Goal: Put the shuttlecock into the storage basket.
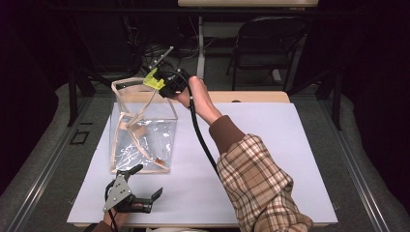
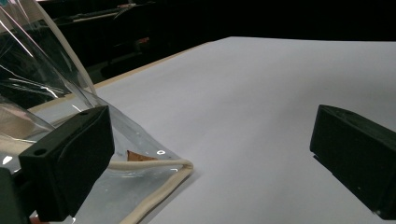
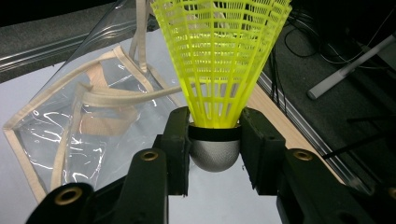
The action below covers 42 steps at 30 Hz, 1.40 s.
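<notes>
While right gripper [image 3: 215, 140] fingers clamp its silver base | shuttlecock [image 3: 219, 60]: yellow mesh skirt | left gripper [image 1: 138, 186] fingers apart

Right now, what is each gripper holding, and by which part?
Right gripper: yellow plastic shuttlecock, clamped at its silver rounded base. Left gripper: nothing, jaws open.

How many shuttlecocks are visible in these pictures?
1. The yellow shuttlecock is held by its silver base in the right claw, above the far rim of the clear bag. None is visible inside the bag, though its reflections might hide something.
</notes>
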Motion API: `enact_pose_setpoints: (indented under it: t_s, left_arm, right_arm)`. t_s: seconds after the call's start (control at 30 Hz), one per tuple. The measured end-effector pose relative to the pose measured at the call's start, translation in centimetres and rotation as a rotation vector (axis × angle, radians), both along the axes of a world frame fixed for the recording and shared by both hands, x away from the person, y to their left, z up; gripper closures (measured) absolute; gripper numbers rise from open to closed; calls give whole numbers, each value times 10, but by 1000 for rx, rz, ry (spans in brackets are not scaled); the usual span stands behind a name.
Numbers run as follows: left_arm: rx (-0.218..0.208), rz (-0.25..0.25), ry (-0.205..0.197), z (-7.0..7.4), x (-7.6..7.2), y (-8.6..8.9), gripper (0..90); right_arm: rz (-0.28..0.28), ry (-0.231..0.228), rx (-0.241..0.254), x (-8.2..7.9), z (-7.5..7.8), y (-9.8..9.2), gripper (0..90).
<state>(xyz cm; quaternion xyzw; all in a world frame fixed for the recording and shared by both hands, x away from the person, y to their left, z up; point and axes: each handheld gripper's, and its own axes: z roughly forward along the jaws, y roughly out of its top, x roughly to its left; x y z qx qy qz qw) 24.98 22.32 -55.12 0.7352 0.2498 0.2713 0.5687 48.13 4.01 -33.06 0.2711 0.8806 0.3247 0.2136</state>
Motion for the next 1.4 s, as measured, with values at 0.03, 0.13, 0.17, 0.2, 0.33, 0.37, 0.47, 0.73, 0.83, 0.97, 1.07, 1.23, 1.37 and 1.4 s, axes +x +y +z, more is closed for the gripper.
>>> enact_pose_setpoints:
  t_s: [0.03,0.13,0.17,0.2,0.33,0.37,0.47,0.73,0.83,0.97,1.07,1.23,1.37,1.4]
  left_arm:
    - [-1,0,0,0,0,0,0]
    - [-2,0,0,0,0,0,0]
    - [0,0,0,0,0,0,0]
    - [0,0,0,0,0,0,0]
    - [-3,0,-1,0,0,0,0]
    - [-3,0,-1,0,0,0,0]
    - [-4,-1,-1,0,0,0,0]
    - [-5,-3,0,0,0,0,0]
    - [-5,-3,0,0,0,0,0]
    - [-7,-1,0,0,0,1,0]
    - [-8,-1,1,0,0,1,0]
    - [-7,-3,1,0,0,1,0]
    - [-7,-3,0,0,0,0,0]
    - [-7,-3,-1,0,0,0,0]
  right_arm:
    - [1,-3,5,0,0,1,648]
    - [2,-1,6,1,1,3,648]
    - [7,-6,9,1,1,4,648]
    - [6,-3,6,1,2,4,648]
    - [8,-5,10,2,3,8,648]
    - [8,-3,13,2,3,8,649]
    - [12,-5,16,3,3,11,648]
    - [15,-6,22,6,2,16,648]
    - [17,-6,24,7,1,18,648]
    - [19,-5,23,8,0,22,648]
    - [23,-8,27,9,-1,24,649]
    - [23,-12,40,10,-2,28,649]
    - [27,-14,42,12,-4,30,648]
    - [26,-14,44,12,-4,31,648]
